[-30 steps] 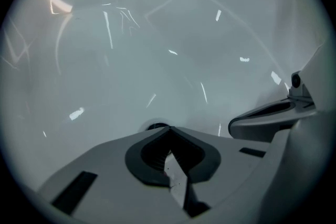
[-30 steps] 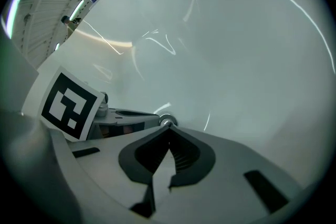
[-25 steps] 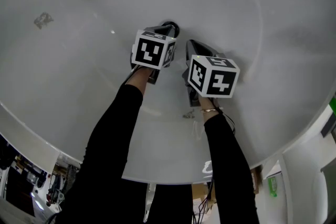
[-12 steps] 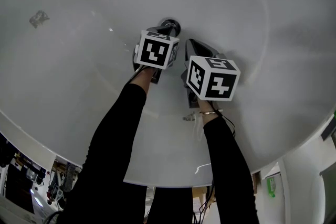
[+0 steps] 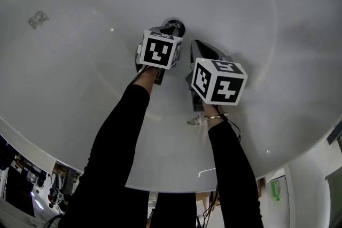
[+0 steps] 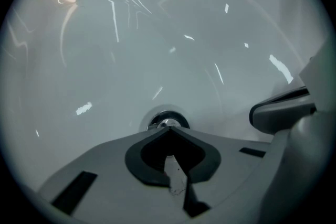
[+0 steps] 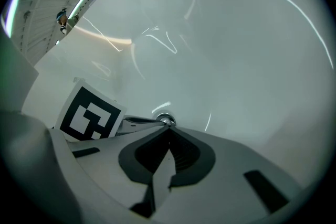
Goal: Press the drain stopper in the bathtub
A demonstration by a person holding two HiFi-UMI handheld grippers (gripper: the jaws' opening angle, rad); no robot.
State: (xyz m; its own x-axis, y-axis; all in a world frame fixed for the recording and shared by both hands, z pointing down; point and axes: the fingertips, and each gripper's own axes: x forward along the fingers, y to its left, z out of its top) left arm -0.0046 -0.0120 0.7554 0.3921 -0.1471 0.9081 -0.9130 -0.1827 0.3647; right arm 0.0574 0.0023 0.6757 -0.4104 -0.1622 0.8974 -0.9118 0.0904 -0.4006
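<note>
The chrome drain stopper (image 5: 174,25) sits in the floor of the white bathtub (image 5: 80,77). My left gripper (image 5: 166,31) is shut with nothing held. In the left gripper view its closed tips (image 6: 168,129) lie right at the near rim of the stopper (image 6: 167,122); contact cannot be judged. My right gripper (image 5: 196,45) hovers just to the right of the drain, also shut and holding nothing. From the right gripper view the stopper (image 7: 165,120) peeks over the closed tips (image 7: 169,129), with the left gripper's marker cube (image 7: 89,115) beside it.
The tub's curved white walls rise all round, with its rim (image 5: 64,155) near me. Beyond the rim, clutter on the floor (image 5: 32,187) shows at the lower left. The right gripper's body (image 6: 283,112) crowds the right side of the left gripper view.
The left gripper has edged a little toward the drain since a second ago. The right gripper has barely shifted.
</note>
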